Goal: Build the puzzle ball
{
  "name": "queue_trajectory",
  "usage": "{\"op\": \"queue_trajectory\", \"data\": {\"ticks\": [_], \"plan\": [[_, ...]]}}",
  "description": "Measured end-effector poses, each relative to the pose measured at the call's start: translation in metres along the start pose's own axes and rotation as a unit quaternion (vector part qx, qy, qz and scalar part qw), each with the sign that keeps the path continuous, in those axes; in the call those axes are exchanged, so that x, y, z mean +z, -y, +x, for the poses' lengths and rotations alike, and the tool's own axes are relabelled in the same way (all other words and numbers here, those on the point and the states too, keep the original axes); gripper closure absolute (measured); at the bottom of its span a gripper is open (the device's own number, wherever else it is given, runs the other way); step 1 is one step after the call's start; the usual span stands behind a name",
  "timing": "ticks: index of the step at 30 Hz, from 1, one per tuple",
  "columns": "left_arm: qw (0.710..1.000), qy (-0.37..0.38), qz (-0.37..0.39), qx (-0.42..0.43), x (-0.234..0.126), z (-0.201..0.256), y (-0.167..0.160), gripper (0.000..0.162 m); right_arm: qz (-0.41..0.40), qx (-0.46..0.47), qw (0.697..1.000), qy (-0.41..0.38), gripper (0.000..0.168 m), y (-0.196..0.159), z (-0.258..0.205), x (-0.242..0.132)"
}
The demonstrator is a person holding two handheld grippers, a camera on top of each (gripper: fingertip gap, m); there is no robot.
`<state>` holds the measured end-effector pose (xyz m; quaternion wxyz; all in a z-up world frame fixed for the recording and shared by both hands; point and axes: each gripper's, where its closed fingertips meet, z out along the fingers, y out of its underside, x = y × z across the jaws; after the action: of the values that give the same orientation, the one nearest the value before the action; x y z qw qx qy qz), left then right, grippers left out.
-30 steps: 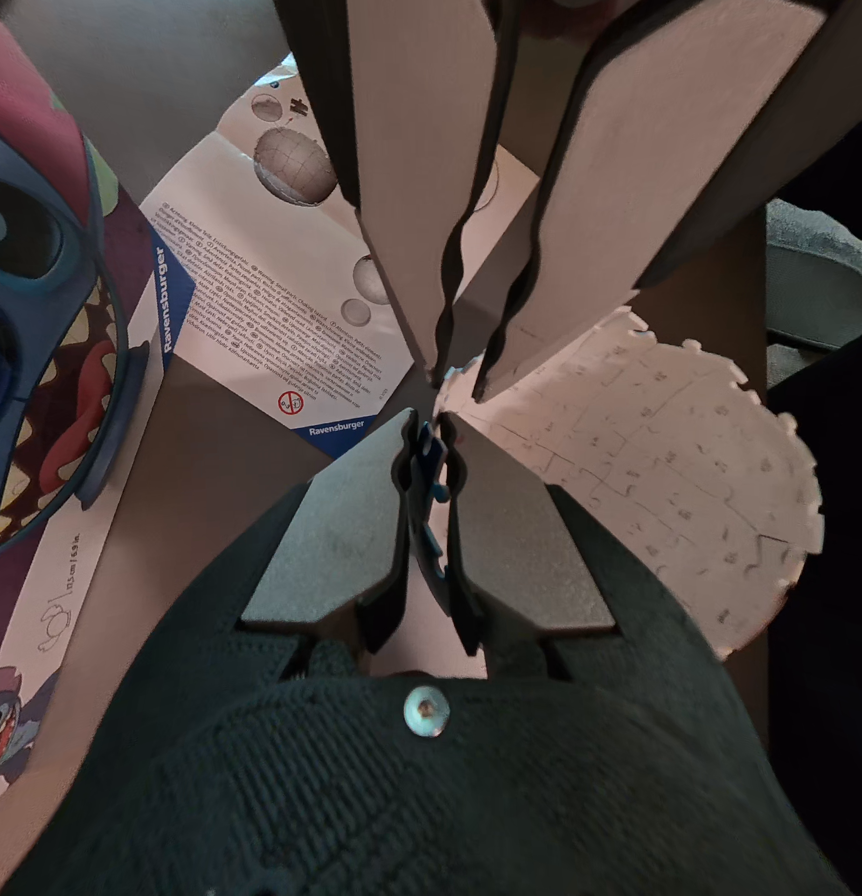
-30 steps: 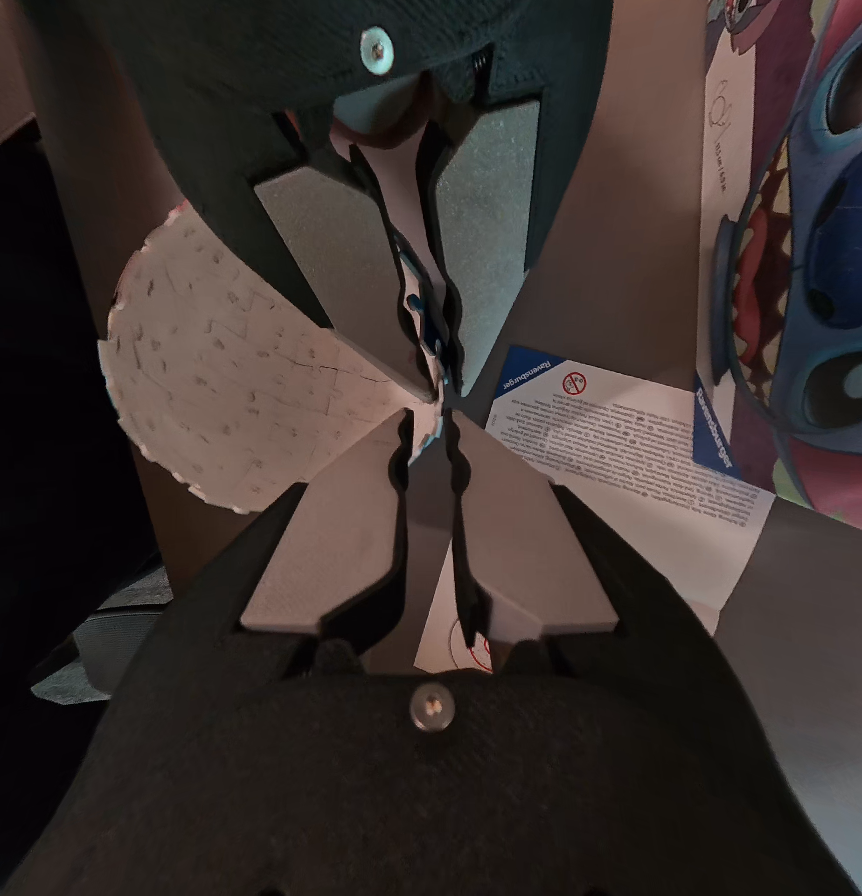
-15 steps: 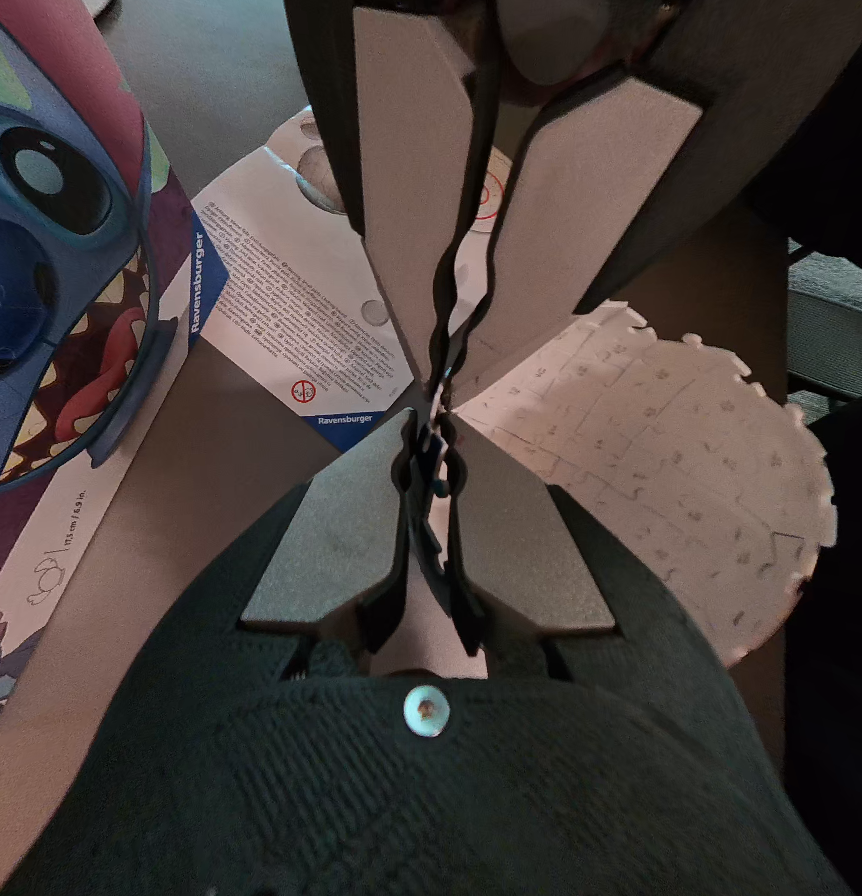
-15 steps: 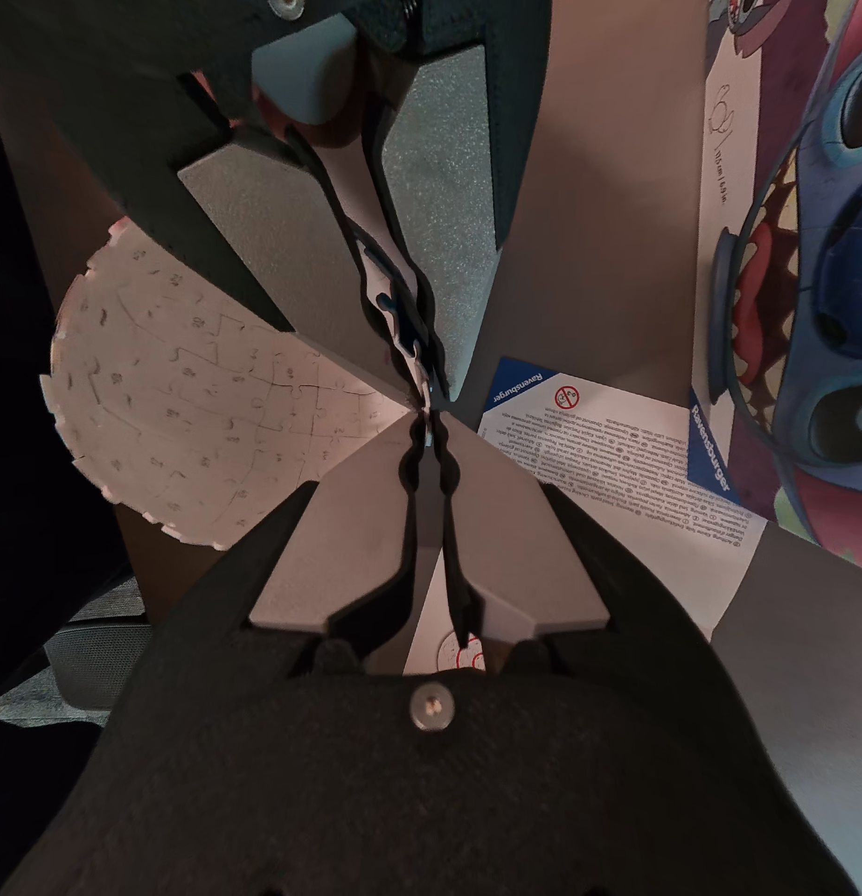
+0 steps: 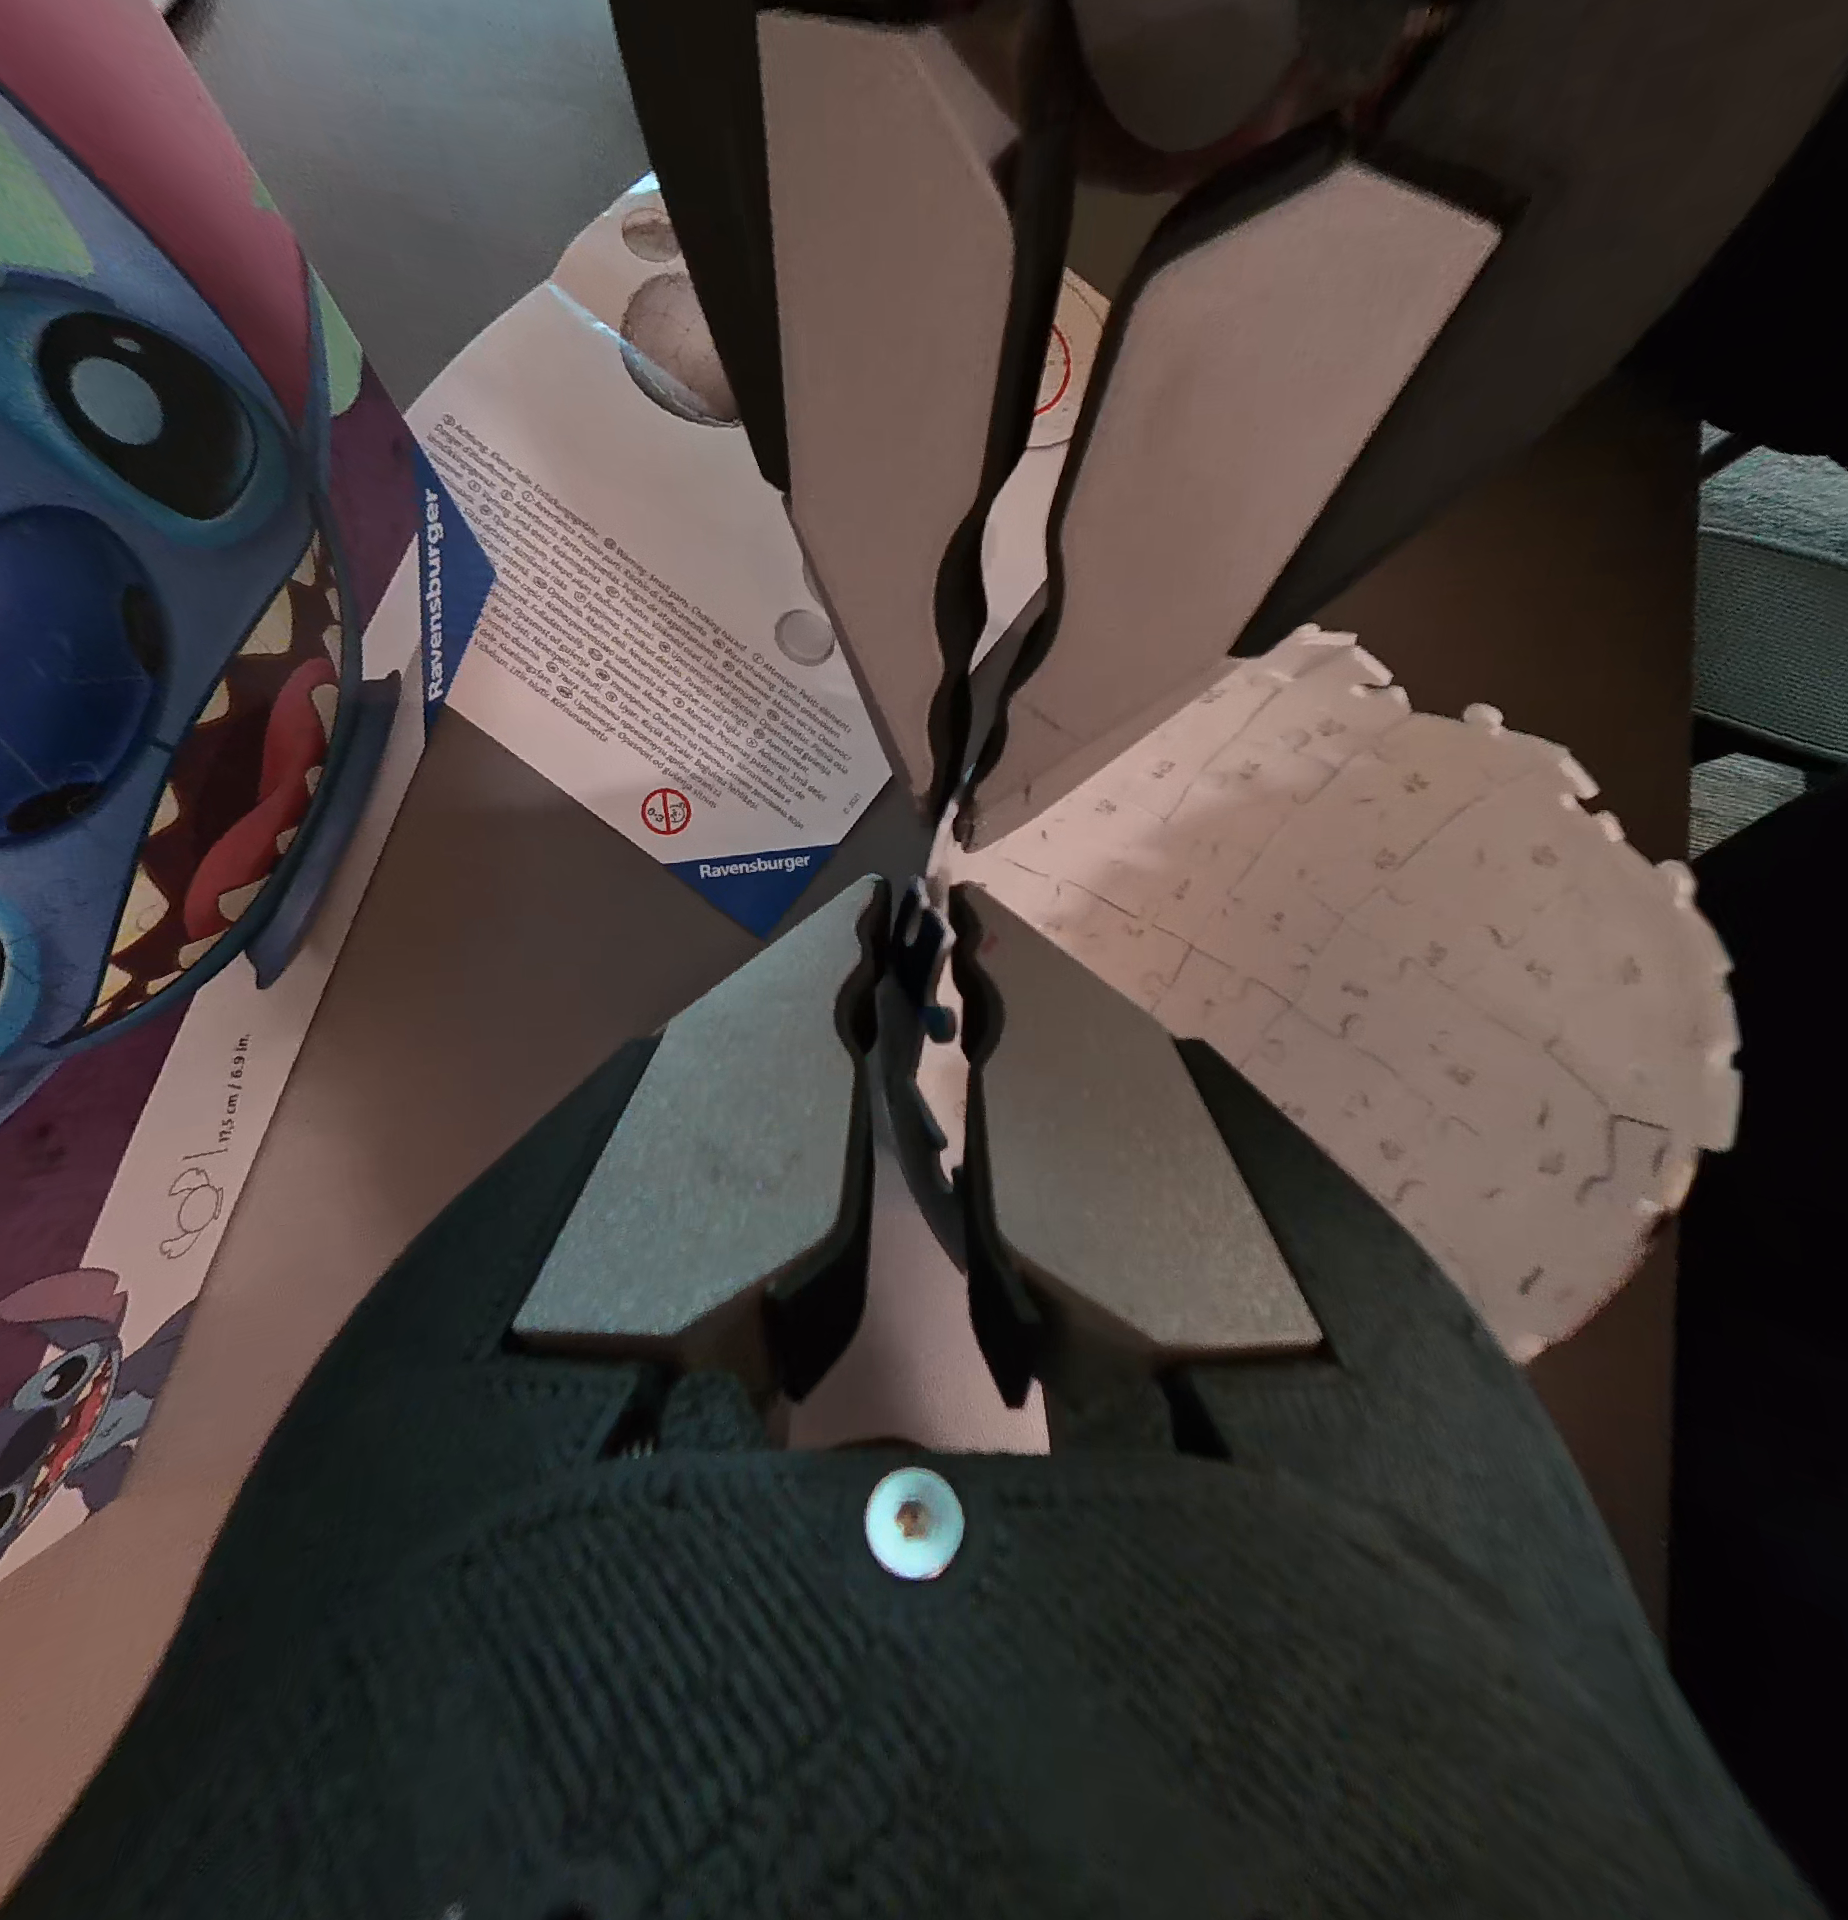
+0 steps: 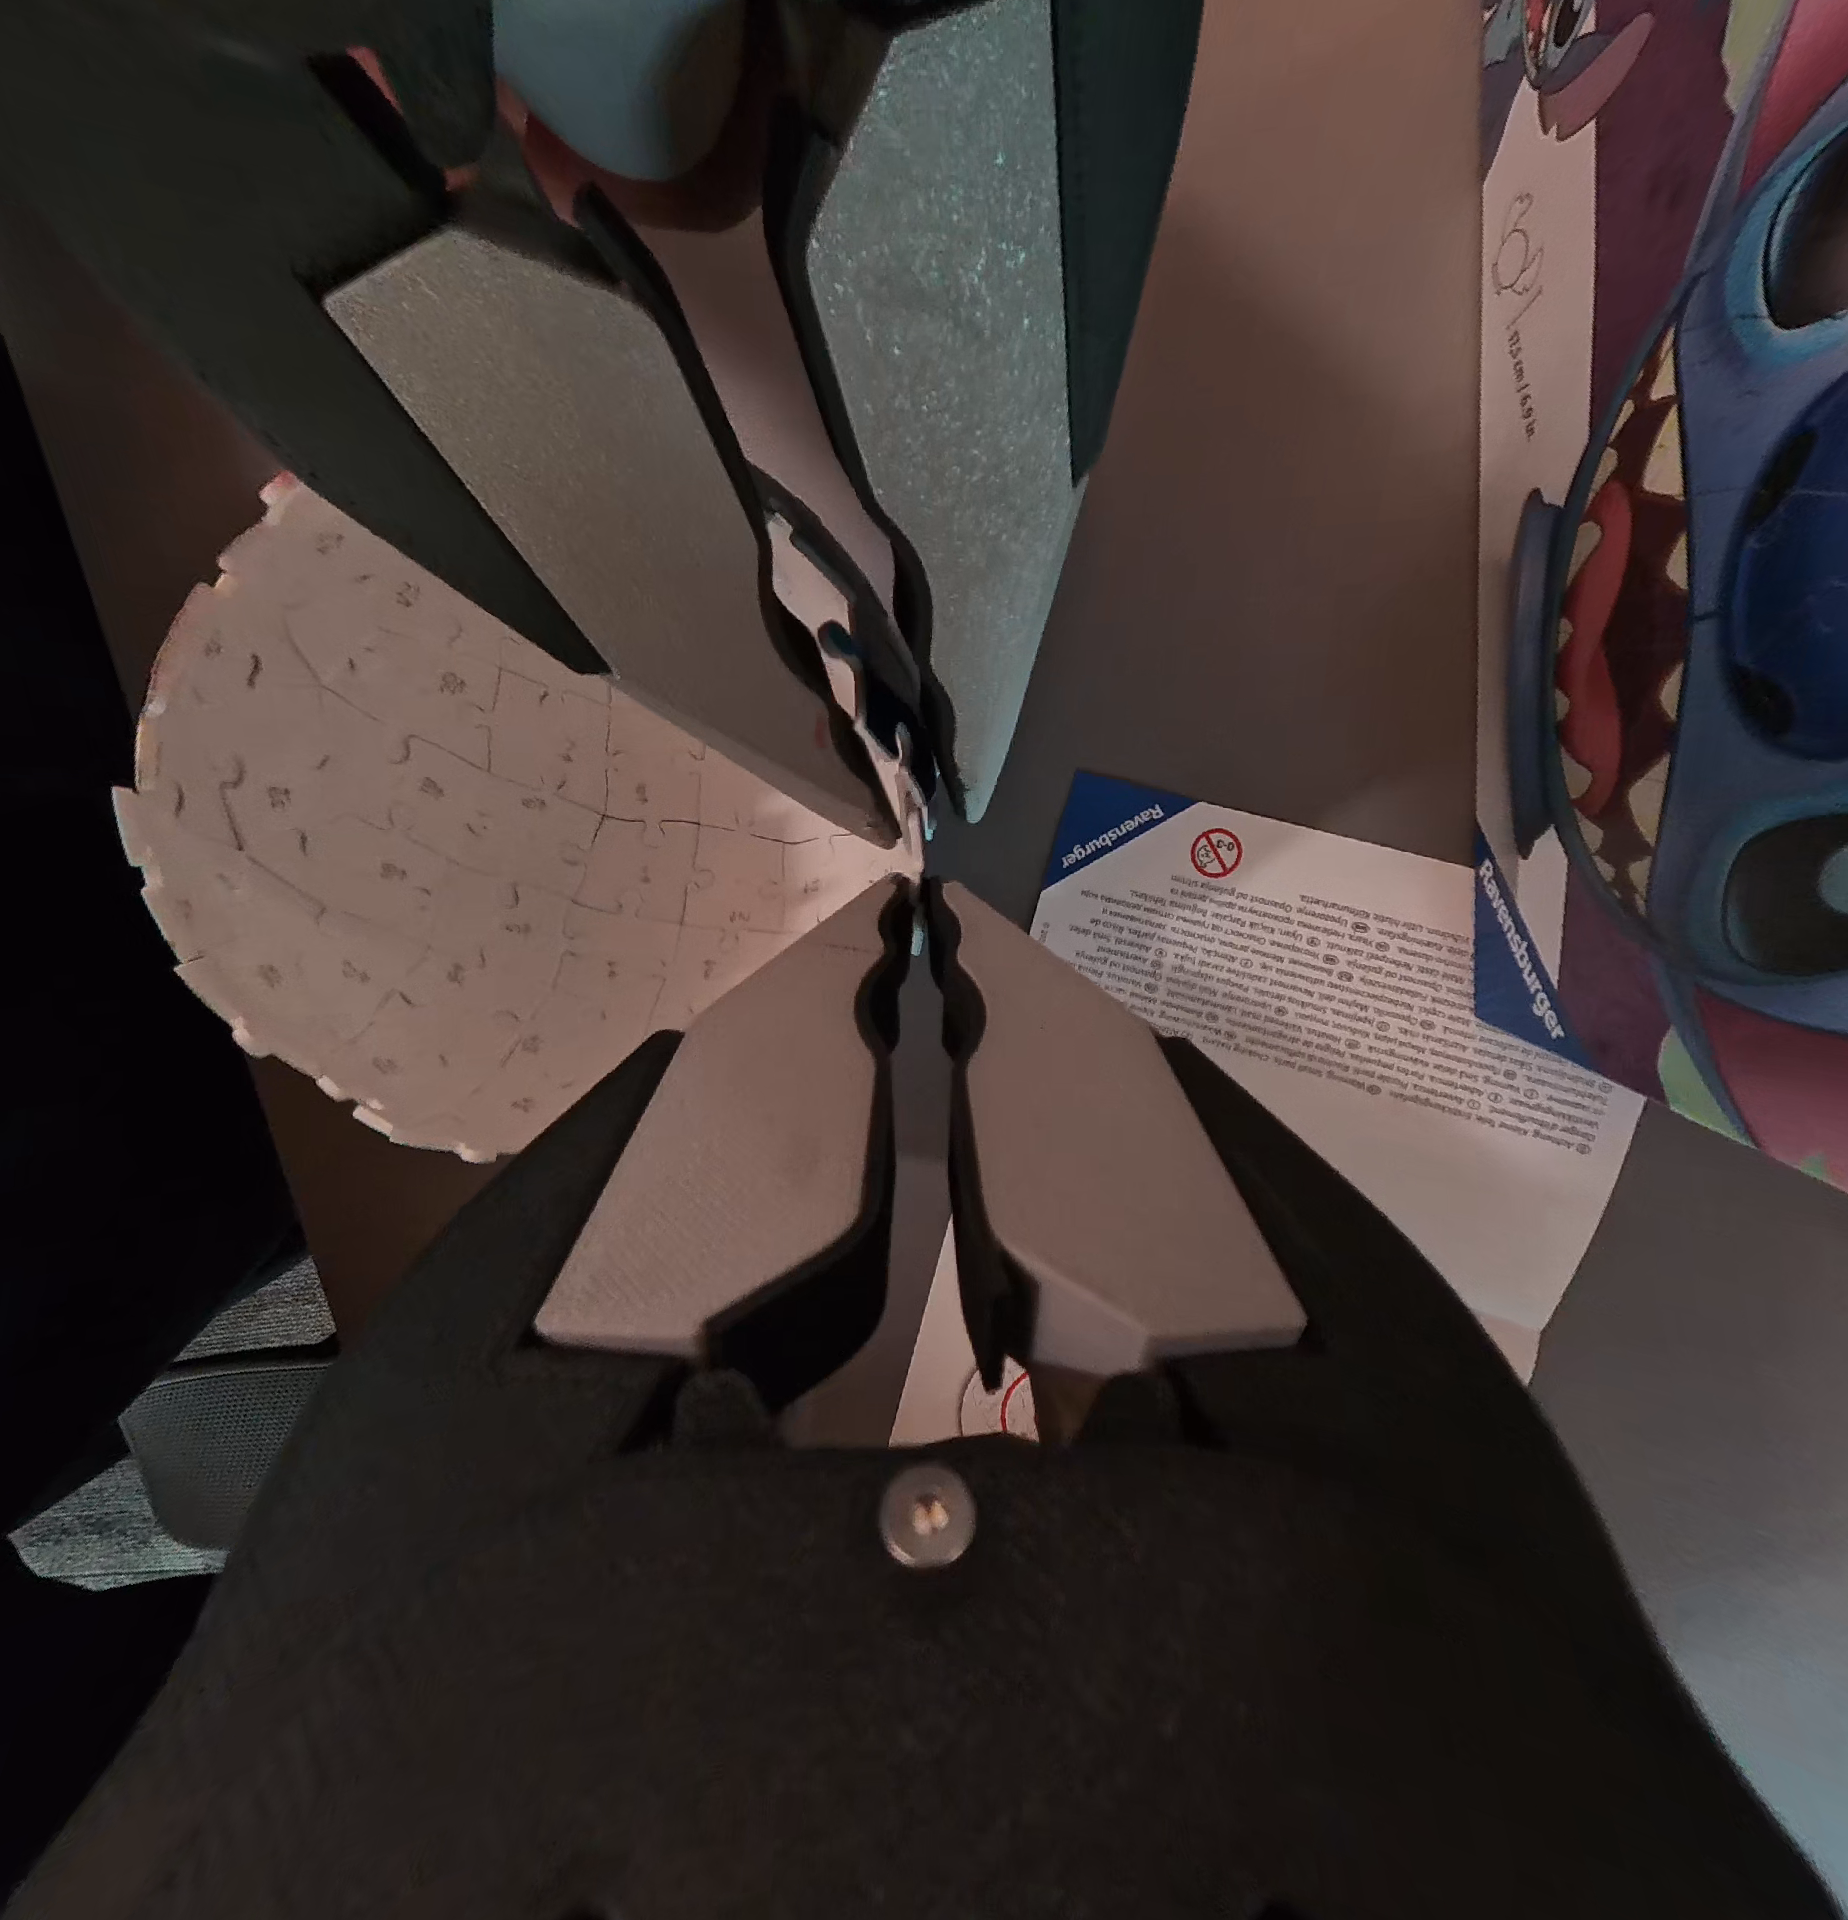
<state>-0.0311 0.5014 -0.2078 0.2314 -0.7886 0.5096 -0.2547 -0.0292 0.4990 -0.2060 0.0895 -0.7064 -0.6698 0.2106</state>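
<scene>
Thin curved plastic, so I'm guessing light, stiff and slippy: my left gripper point(image 5: 925, 899) is pinched tight on the puzzle shell point(image 5: 1419, 966) rim, the right gripper point(image 6: 918, 896) nips its edge tab at 12 o'clock, and I'd grip rims only.

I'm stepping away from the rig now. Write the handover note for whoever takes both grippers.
Left gripper: shut on a blue-and-white puzzle piece, held above the table.
Right gripper: tip to tip with the left, fingers pinched together, apparently on the same piece's far edge.
Half-built ball shell: lying on the table, white inner side facing the cameras, jagged open rim.
Instruction leaflet and puzzle box lie on the table beside it.
Done: about half the ball is joined.
Left: fit this piece onto the shell's rim, then the remaining pieces, none of which are in view.
</scene>
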Motion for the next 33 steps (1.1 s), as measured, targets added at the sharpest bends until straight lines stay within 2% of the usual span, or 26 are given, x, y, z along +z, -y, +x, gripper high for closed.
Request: {"op": "queue_trajectory", "data": {"ticks": [13,22,33], "plan": [[1.000,-0.005,0.011,-0.019,0.0071,-0.0010,-0.0038,0.157,0.000,0.002,1.000,-0.018,0.168,0.0002,0.0025,0.0020],[0.998,-0.036,0.009,-0.049,0.0057,0.0016,-0.0056,0.158,0.010,0.008,1.000,-0.026,0.168,0.0015,0.0007,0.0029],[0.998,-0.053,-0.014,-0.037,0.0044,0.0036,-0.0056,0.152,0.006,-0.001,0.999,-0.037,0.168,0.0021,-0.0003,0.0028]]}}
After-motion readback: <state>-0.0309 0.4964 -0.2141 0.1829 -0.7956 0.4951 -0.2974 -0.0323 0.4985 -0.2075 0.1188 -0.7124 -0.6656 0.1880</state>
